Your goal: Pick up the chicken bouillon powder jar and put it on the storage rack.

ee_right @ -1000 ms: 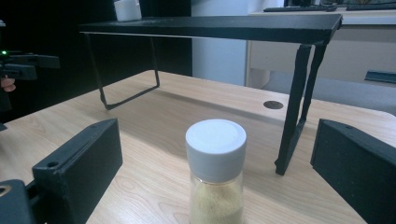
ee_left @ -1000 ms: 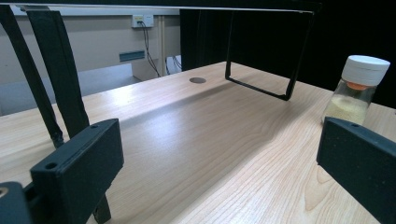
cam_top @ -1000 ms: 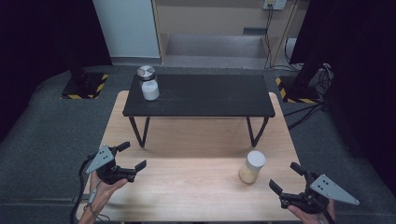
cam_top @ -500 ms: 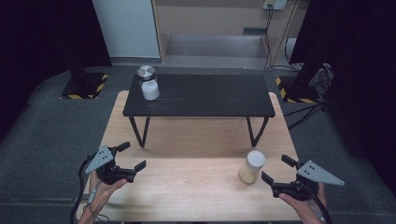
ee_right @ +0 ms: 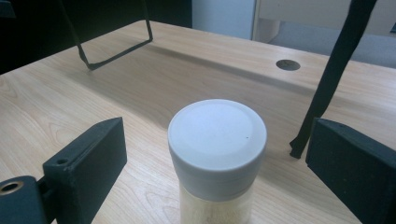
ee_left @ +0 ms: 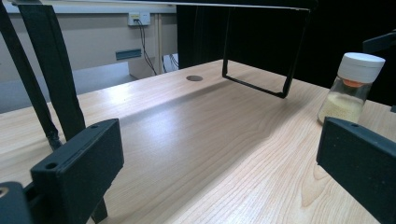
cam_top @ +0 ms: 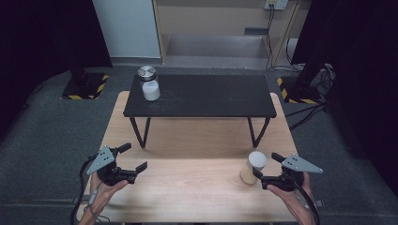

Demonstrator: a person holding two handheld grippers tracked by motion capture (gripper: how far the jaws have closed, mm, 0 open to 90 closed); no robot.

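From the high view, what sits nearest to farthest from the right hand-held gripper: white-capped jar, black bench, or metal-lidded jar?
1. White-capped jar, beside the right hand-held gripper.
2. Black bench, mid-table.
3. Metal-lidded jar, bench's far left corner.

Surface (cam_top: 187, 187): pale wood, smooth, faint sheen. Jar (ee_right: 217, 186): clear glossy body, matt white plastic lid. Tongs (ee_right: 217, 154): matt black plastic. Small black table (cam_top: 202, 96): matt top, thin metal legs.
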